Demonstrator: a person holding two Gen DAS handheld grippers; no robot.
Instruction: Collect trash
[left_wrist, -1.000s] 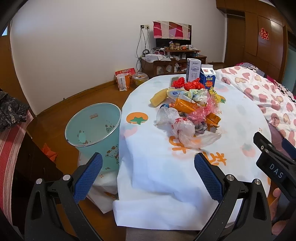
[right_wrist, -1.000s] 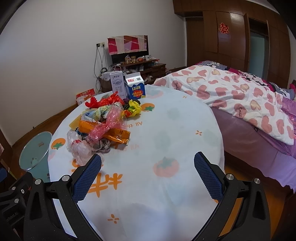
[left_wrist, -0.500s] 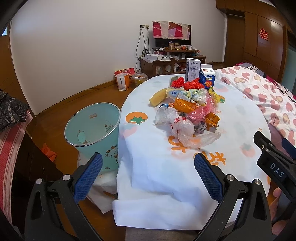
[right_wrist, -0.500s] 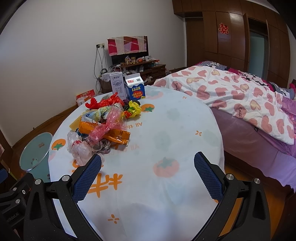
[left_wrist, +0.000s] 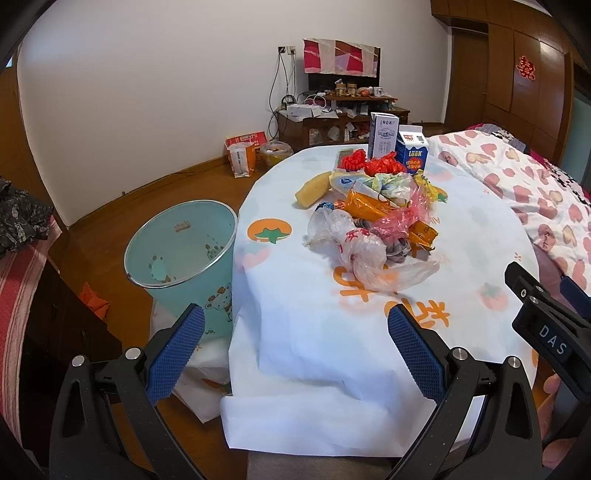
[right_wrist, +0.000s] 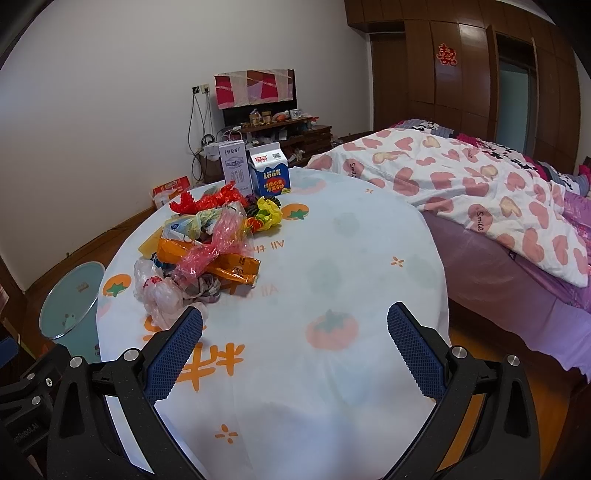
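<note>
Both grippers hang at the near edge of the round table, fingers spread wide and holding nothing. The trash pile sits on the tablecloth beyond them, running lengthwise away toward two cartons at its far end. From the left gripper the pile lies ahead and slightly right; from the right gripper it lies ahead and well left, with the clear plastic bag just past its left finger. Either could reach it first, I'd say. The bin stands on the floor left of the pile. The blue carton reads "LOOK"; the taller white carton has Chinese lettering I can't make out.
</note>
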